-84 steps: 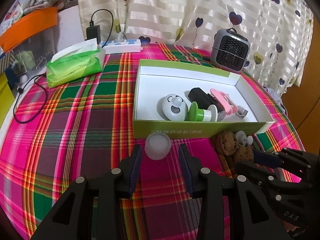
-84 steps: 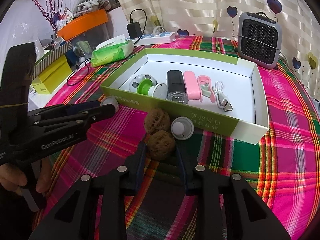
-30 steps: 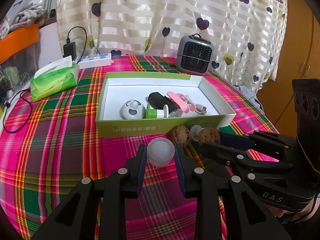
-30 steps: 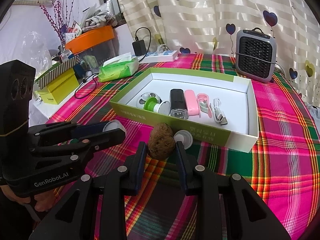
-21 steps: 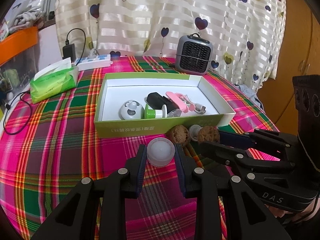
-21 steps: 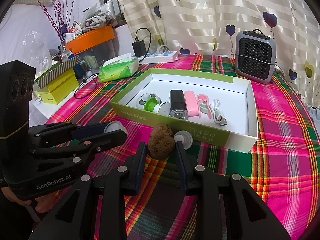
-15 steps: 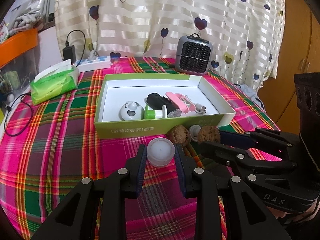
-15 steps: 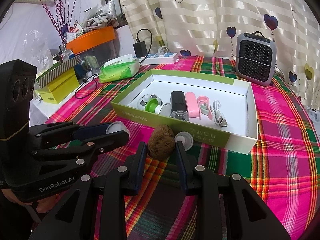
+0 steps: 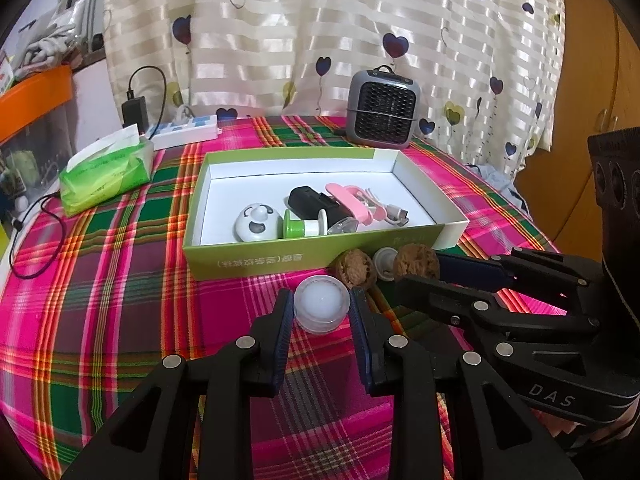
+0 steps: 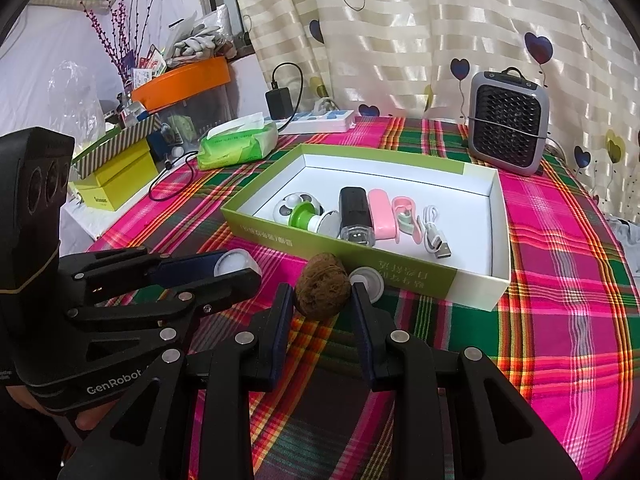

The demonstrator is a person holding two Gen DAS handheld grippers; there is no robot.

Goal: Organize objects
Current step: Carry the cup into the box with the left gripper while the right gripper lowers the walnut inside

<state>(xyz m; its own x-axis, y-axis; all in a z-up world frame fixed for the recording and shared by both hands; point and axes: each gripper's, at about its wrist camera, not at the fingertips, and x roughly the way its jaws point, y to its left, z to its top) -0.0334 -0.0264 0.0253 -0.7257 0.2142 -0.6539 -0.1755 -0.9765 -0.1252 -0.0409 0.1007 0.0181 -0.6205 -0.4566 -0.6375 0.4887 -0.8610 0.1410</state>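
Note:
In the left wrist view my left gripper is shut on a translucent white round cap, held just above the plaid cloth. My right gripper is shut on a brown walnut. A second walnut and a small white knob lie on the cloth against the front wall of the green box. Inside the box are a white round toy, a green-and-white spool, a black device, pink items and a USB cable. Both grippers hang side by side in front of the box.
A grey fan heater stands behind the box by the curtain. A green tissue pack, a power strip and a black cable lie at the left. Yellow boxes sit off the table's left edge.
Both grippers, earlier open around the cap and the walnut lying on the cloth, have shut on them and lifted back from the box. Over the last second nothing has moved.

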